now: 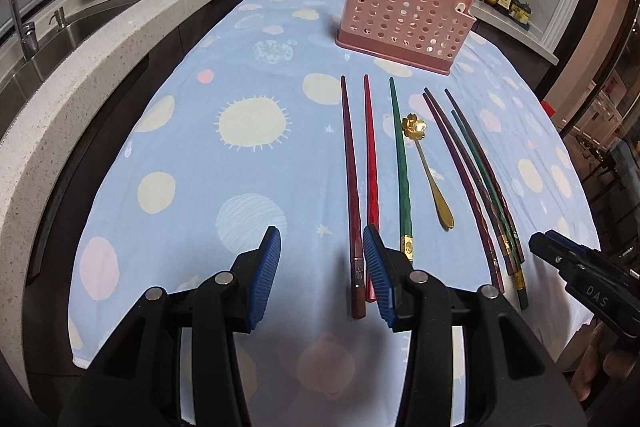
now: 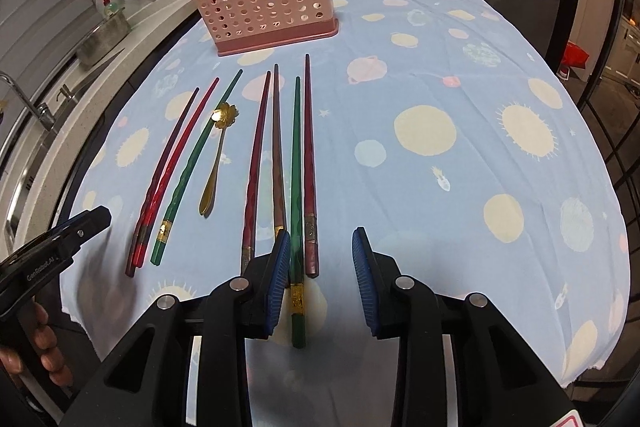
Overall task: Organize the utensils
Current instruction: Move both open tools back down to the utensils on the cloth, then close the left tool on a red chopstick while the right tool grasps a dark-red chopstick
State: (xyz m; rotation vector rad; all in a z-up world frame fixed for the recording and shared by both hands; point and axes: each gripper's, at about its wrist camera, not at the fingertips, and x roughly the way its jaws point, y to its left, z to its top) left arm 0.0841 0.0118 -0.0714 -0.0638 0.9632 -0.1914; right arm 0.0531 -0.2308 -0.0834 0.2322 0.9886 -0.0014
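Nearest, at six o'clock, the left gripper (image 1: 322,267) and right gripper (image 2: 320,277) hover partly open, holding nothing. Slim, stiff lacquered chopsticks (image 2: 296,163), probably slippery, lie ahead on the blue cloth (image 2: 440,107); pinch their thick ends. At twelve o'clock stands the pink perforated plastic holder (image 1: 404,15).

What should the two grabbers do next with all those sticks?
Probably lower the left gripper a little and close its jaws on the dark red chopstick; both grippers are open, holding nothing, and the pink perforated plastic holder has room.
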